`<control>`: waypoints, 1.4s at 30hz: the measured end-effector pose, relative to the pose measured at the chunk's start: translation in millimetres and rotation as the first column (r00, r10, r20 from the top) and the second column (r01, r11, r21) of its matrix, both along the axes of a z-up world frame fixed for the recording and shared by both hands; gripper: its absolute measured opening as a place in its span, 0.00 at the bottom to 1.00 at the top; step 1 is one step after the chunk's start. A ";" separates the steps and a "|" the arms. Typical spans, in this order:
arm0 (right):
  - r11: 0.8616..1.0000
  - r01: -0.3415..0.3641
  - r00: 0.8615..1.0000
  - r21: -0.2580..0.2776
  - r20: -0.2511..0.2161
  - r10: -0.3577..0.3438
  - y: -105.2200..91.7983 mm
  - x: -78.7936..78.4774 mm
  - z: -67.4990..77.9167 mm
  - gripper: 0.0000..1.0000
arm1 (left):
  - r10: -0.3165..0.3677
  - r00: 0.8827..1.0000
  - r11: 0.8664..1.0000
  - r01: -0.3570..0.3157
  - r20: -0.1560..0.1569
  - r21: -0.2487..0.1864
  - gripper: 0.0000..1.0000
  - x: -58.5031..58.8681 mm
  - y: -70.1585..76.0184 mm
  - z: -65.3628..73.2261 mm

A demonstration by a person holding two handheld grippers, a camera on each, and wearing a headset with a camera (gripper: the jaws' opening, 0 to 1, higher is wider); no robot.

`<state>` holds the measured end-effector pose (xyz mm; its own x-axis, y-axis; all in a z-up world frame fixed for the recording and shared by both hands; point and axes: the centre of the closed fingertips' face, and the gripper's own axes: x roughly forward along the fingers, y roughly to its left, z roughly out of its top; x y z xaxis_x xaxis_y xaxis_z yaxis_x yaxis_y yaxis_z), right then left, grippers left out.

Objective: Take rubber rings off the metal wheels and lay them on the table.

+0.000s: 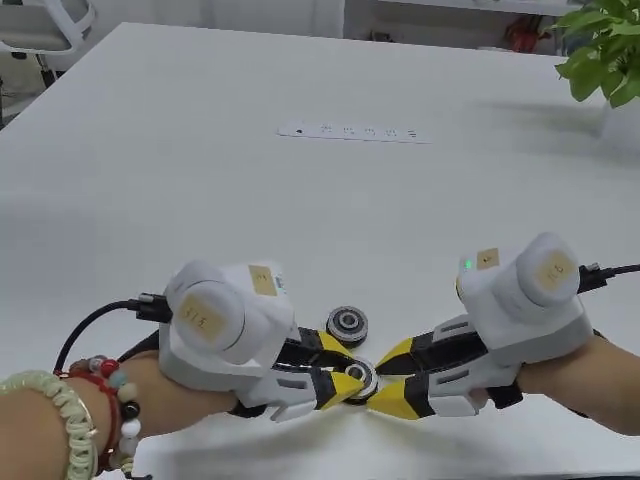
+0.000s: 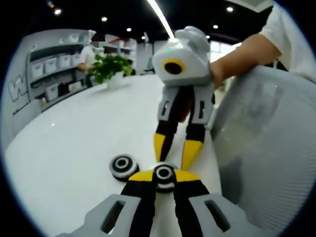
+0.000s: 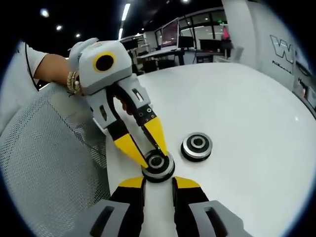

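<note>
A small metal wheel with a black rubber ring (image 1: 361, 376) sits at the table's near edge, and both grippers meet on it. My left gripper (image 1: 349, 381) comes from the left and is shut on the wheel (image 2: 164, 173), which sits between its yellow tips. From the right, my right gripper (image 1: 376, 386) closes its yellow tips on the opposite side of the same wheel (image 3: 158, 166). A second ringed wheel (image 1: 347, 322) lies flat on the table just behind them, untouched; it is also in the left gripper view (image 2: 123, 166) and the right gripper view (image 3: 196, 146).
The white table (image 1: 300, 220) stretches away with wide free room. A white power strip (image 1: 352, 132) lies far back at centre. A potted plant (image 1: 605, 50) stands at the back right corner. A grey mesh chair (image 2: 266, 143) is close to the near edge.
</note>
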<state>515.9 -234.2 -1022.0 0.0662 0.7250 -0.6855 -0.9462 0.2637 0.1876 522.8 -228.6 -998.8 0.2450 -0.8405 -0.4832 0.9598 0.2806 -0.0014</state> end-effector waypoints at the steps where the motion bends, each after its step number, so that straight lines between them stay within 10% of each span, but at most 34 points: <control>1: 1.000 -0.005 1.000 -0.002 0.004 0.005 0.4 0.0 0.1 0.19 | 0.000 1.000 1.000 0.000 0.001 0.000 0.14 -0.4 0.2 0.1; 27: 0.999 0.010 0.999 -0.050 0.049 -0.008 -3.1 8.2 1.5 0.00 | 0.014 1.000 1.000 -0.014 -0.004 -0.008 0.14 3.4 1.3 -1.3; 36: 0.993 0.119 0.990 -0.003 -0.082 -0.118 -5.2 9.5 2.8 0.00 | 0.012 1.000 1.000 -0.012 0.000 -0.005 0.14 3.6 1.2 -1.8; 42: 0.972 0.230 0.952 0.048 -0.220 -0.214 -7.2 11.4 7.6 0.00 | 0.009 1.000 1.000 -0.009 0.002 -0.003 0.14 3.6 1.3 -1.8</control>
<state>527.3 -241.3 -1014.4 0.0898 0.7567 -0.6475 -0.8015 0.4408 0.4040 526.4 -227.3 -1000.6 0.2539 -0.8398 -0.4799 0.9571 0.2897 -0.0006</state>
